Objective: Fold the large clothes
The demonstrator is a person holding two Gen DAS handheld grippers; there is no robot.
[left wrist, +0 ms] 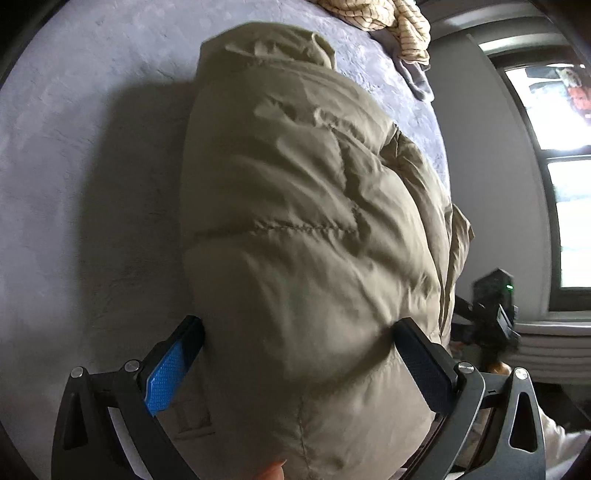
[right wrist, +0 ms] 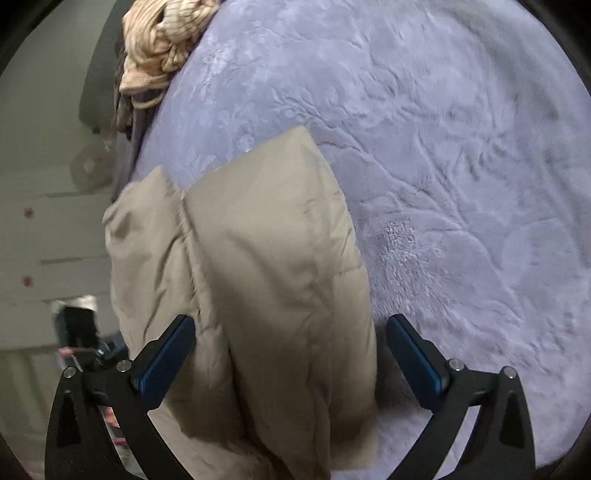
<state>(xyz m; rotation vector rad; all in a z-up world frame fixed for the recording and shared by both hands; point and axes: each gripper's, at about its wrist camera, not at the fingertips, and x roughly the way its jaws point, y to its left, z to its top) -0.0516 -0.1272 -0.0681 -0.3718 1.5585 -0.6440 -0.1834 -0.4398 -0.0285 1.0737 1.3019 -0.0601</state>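
Note:
A beige puffer jacket [left wrist: 303, 221] lies bunched on a lavender plush bed cover [left wrist: 74, 166]. My left gripper [left wrist: 299, 343] is open wide, with the jacket's padded bulk filling the space between its fingers. In the right wrist view the same jacket [right wrist: 258, 277] lies at the bed's left edge. My right gripper [right wrist: 290, 339] is open wide; the jacket lies between its fingers and touches neither pad clearly. The other gripper shows as a dark blurred device in the left wrist view [left wrist: 495, 306].
A cream striped garment [left wrist: 399, 22] lies crumpled at the bed's far end, also in the right wrist view [right wrist: 162, 40]. A window [left wrist: 565, 166] is on the right. White drawers [right wrist: 48, 240] stand beside the bed. The bed cover [right wrist: 461, 184] stretches to the right.

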